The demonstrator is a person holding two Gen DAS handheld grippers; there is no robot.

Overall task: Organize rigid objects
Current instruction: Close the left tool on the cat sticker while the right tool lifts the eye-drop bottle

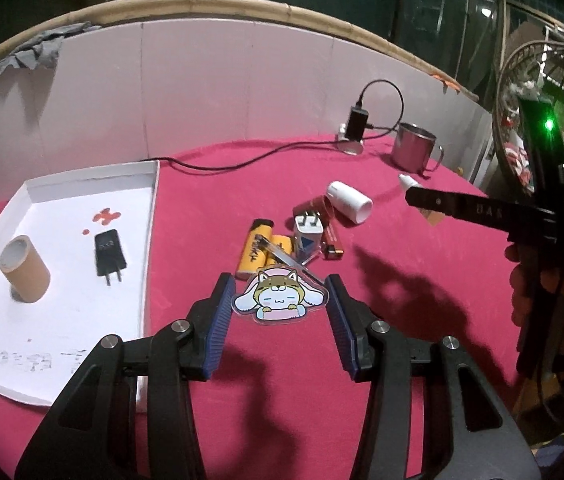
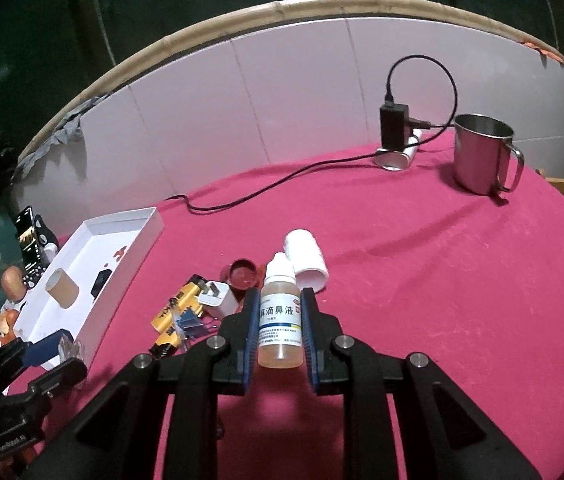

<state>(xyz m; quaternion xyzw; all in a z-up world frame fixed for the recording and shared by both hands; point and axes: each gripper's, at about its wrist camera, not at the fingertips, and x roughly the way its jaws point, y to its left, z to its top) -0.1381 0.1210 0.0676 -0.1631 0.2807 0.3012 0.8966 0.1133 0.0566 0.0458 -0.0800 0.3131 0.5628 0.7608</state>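
Your white tray point(image 1: 150, 216) sits at the left on the red tablecloth point(image 1: 361, 340), and inside it you have a cardboard tube point(image 1: 24, 270) standing upright and a black charger point(image 1: 110, 256) lying flat, prongs toward you, the two well apart. At the far right of the cloth the steel mug point(image 2: 481, 156) stands upright; you cannot see what is in it.

Your left gripper point(image 1: 280, 294) tilts downward above the cloth just right of the tray, and its blue pads point(image 1: 222, 312) clamp the edges of a flat clear charm point(image 1: 278, 300) printed with a pale cartoon animal in a brown hood. Your right gripper point(image 2: 280, 318) also angles down, its pads pressed on both sides of a small dropper bottle point(image 2: 280, 316), held upright off the cloth. The bottle has a white cap, a white and blue label with printed characters, and amber liquid showing below the label. In the left view, your hand point(image 1: 553, 300) grips the right tool's handle at the frame's right edge.

Between the tray and the grippers the loose pile lies on the cloth: a yellow lighter point(image 1: 256, 250), a white plug adapter point(image 1: 309, 236), a red lighter point(image 1: 331, 246), a round red tin point(image 2: 244, 274) and a white tube point(image 1: 349, 202) on its side, all close together.
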